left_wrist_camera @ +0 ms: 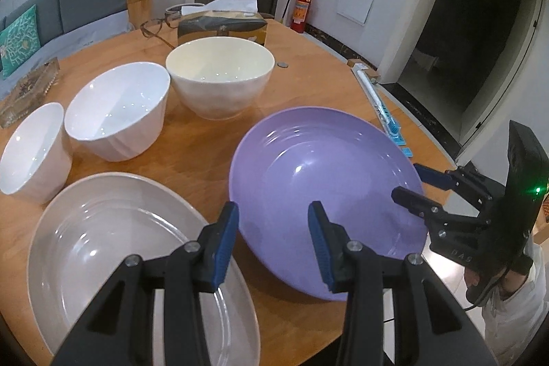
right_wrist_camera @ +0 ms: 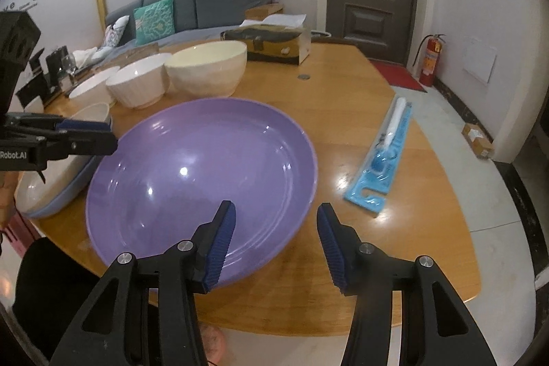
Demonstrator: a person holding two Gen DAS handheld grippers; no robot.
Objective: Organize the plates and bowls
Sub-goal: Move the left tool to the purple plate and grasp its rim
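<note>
We see the purple plate point(right_wrist_camera: 200, 174) lying flat on the round table point(right_wrist_camera: 394, 246), face up, near the front edge; being round, it has no long axis to speak of. To its left lies the grey plate point(left_wrist_camera: 113, 228), also face up, and the two rims are just beside each other. Behind them three bowls stand upright in a row, mouths up: the small bowl point(left_wrist_camera: 32, 150) at the left, the white bowl point(left_wrist_camera: 116, 112) in the middle, the cream bowl point(left_wrist_camera: 219, 78) at the right. Plates and bowls all hold nothing. A tissue box point(left_wrist_camera: 223, 26) stands behind the cream bowl, and a blue packet point(right_wrist_camera: 384, 156) lies right of the purple plate.

Our left tongs point(left_wrist_camera: 272, 242) hang with jaws apart and nothing between the pads, above the gap between the two plates. Our right tongs point(right_wrist_camera: 276, 249) also stand apart and unloaded, over the purple plate's near right rim; in the left view they reach in at that plate's right edge, one finger above the rim and one beyond it.
</note>
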